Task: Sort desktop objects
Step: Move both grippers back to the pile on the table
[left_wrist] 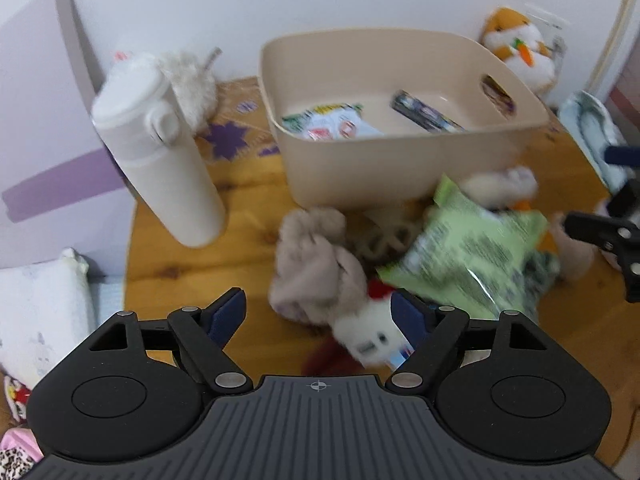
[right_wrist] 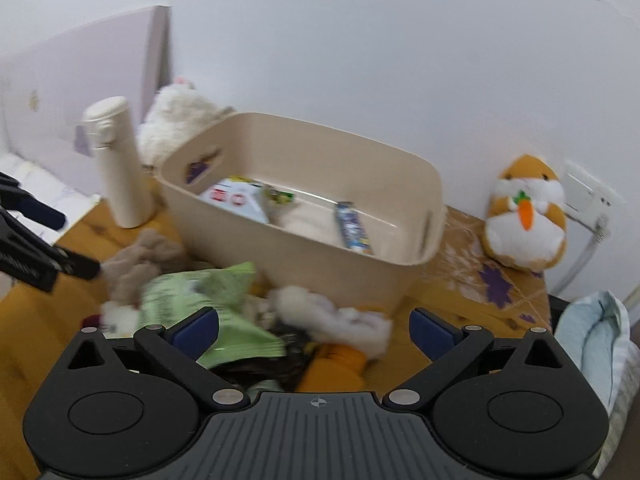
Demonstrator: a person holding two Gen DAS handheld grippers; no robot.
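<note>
Desktop objects lie heaped on my wooden desk point(left_wrist: 168, 248), in front of the beige bin point(left_wrist: 400, 160). Going left to right in the left wrist view: a white flask point(left_wrist: 160, 152) stands at ten o'clock, well apart from the heap, with a fluffy white plush point(left_wrist: 188, 80) behind it. My left claw point(left_wrist: 318, 312) is released, jaws spread wide, nothing between them. A grey-brown plush point(left_wrist: 312, 264) lies just ahead at twelve o'clock, and a small white toy with a red top point(left_wrist: 372, 328) sits close to the right finger. At one o'clock a green snack bag point(left_wrist: 468, 252) rests over the pile, blurred, with a white plush point(left_wrist: 500, 184) beyond it against the bin wall. Inside the bin I see a printed packet point(left_wrist: 324, 120) and a dark wrapped bar point(left_wrist: 424, 112). At two o'clock an orange hamster plush point(left_wrist: 516, 48) sits by the wall. In the right wrist view my right claw point(right_wrist: 314, 328) is also released, hovering over the same heap; the green bag overlaps its left finger, but I cannot tell whether they touch.
</note>
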